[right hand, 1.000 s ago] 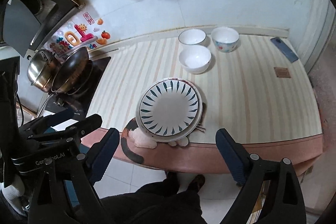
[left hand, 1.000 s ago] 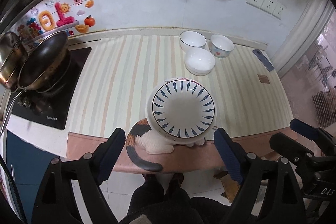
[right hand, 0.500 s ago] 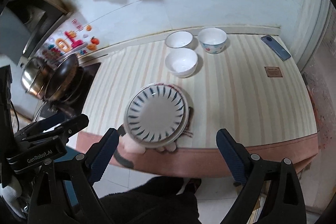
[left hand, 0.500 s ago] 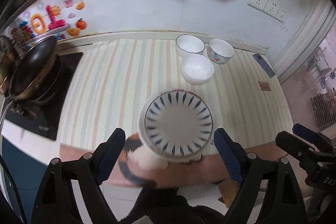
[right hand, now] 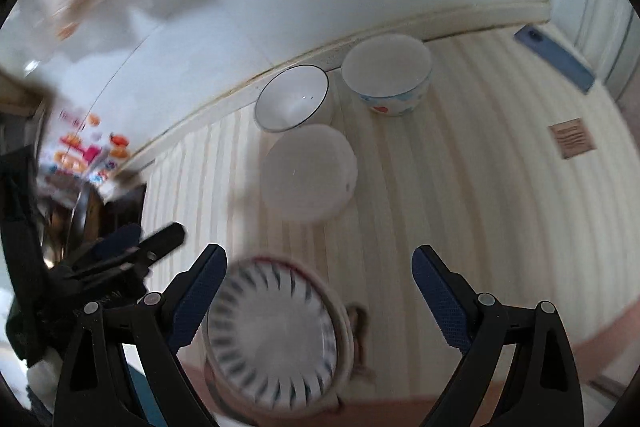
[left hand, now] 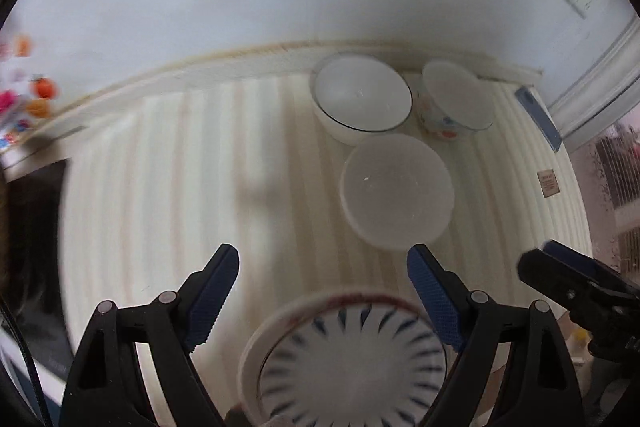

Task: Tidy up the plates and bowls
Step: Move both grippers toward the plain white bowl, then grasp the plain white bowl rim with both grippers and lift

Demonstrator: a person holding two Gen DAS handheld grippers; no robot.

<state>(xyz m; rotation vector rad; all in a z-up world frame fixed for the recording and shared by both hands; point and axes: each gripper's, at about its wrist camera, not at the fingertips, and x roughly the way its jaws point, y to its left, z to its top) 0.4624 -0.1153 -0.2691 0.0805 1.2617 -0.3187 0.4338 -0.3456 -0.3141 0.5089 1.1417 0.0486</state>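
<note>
Both views have dropped closer to the desk (left hand: 168, 163): each hand-held gripper, left (left hand: 322, 291) and right (right hand: 316, 295), spread and empty, now nears the white bowl (left hand: 396, 193) beyond the stacked plates (left hand: 352, 363)

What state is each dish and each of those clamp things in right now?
Left gripper: jaws open, holding nothing.
Right gripper: jaws open, holding nothing.
Striped plate: face up, stacked on another plate.
Plain white bowl: upright, empty.
Dark-rimmed bowl: upright, empty.
Patterned bowl: upright, empty.
</note>
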